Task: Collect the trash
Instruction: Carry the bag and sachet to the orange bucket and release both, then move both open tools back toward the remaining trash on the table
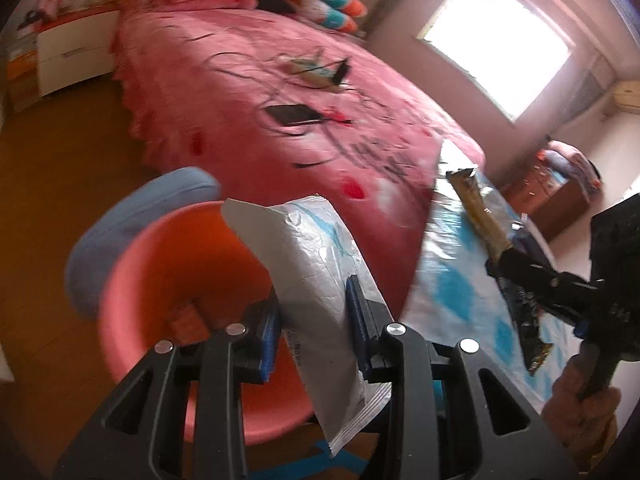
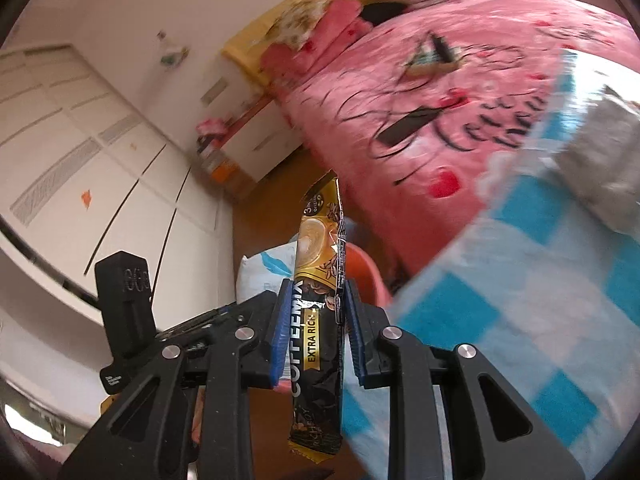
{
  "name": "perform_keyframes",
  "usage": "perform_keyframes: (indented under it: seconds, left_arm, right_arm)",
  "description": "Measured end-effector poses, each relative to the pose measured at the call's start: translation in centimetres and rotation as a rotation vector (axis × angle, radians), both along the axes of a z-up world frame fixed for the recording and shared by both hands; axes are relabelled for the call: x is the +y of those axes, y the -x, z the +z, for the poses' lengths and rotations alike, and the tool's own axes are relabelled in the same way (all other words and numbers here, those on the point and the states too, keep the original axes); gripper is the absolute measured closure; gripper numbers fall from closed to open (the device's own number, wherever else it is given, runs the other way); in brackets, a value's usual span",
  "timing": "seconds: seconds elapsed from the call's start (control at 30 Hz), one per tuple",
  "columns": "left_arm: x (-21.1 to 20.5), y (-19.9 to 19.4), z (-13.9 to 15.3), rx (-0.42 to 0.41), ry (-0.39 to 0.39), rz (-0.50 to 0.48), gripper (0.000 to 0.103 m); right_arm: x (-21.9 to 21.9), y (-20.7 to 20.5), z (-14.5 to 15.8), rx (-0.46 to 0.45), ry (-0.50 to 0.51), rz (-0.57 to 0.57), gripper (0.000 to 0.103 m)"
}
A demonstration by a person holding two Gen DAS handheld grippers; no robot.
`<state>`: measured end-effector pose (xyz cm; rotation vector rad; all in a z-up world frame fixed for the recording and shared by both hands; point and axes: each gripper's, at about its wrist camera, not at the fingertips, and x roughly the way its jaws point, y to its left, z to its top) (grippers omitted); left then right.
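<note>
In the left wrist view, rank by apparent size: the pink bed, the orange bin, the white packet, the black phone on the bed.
1. pink bed
2. orange bin
3. white packet, close to the lens, so its true size is unsure
4. black phone

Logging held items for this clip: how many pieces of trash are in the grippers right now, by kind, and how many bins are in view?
White and blue wrapper, clamped in the left gripper: 1
Gold and black coffee mix sachet, clamped in the right gripper: 1
Pink bin: 1
Total: 3 things, 2 of them trash
</note>
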<state>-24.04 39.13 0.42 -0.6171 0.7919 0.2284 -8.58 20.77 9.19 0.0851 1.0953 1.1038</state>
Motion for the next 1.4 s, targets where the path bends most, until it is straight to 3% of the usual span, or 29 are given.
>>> perform_keyframes:
  seconds: [0.2, 0.23, 0.27, 0.33, 0.43, 0.57, 1.03, 1.4]
  left_arm:
    - [2.4, 1.5, -2.0, 0.057, -0.028, 0.068, 0.070]
    - [2.8, 1.6, -2.5, 0.070, -0.031, 0.075, 0.070]
    - [3.1, 1.6, -3.1, 0.090, -0.036, 0.088, 0.069]
    - [3.4, 1.6, -3.8, 0.131, -0.057, 0.111, 0.067]
    - [3.6, 2.1, -4.1, 0.153, -0.096, 0.140, 0.040]
    - [3.1, 2.1, -3.4, 0.142, -0.151, 0.149, 0.033]
    - [-0.5, 0.3, -1.2, 0.097, -0.174, 0.081, 0.026]
    - [-5.4, -1.5, 0.7, 0.045, -0.189, -0.031, 0.025]
  right_arm:
    - [4.6, 1.5, -2.0, 0.002, 0.046, 0.077, 0.072]
    - [4.8, 1.6, -2.3, 0.002, 0.054, 0.079, 0.069]
    - [5.2, 1.6, -2.6, 0.004, 0.061, 0.079, 0.053]
    - [5.2, 1.4, -3.0, 0.008, 0.074, 0.059, 0.033]
    - [4.1, 1.2, -2.4, -0.040, 0.071, 0.013, 0.022]
    - [2.0, 0.7, -1.4, -0.122, 0.080, -0.052, 0.013]
    - [-5.8, 0.7, -0.5, -0.282, 0.129, -0.209, 0.011]
    - [-10.3, 1.5, -0.7, -0.286, 0.124, -0.265, 0.008]
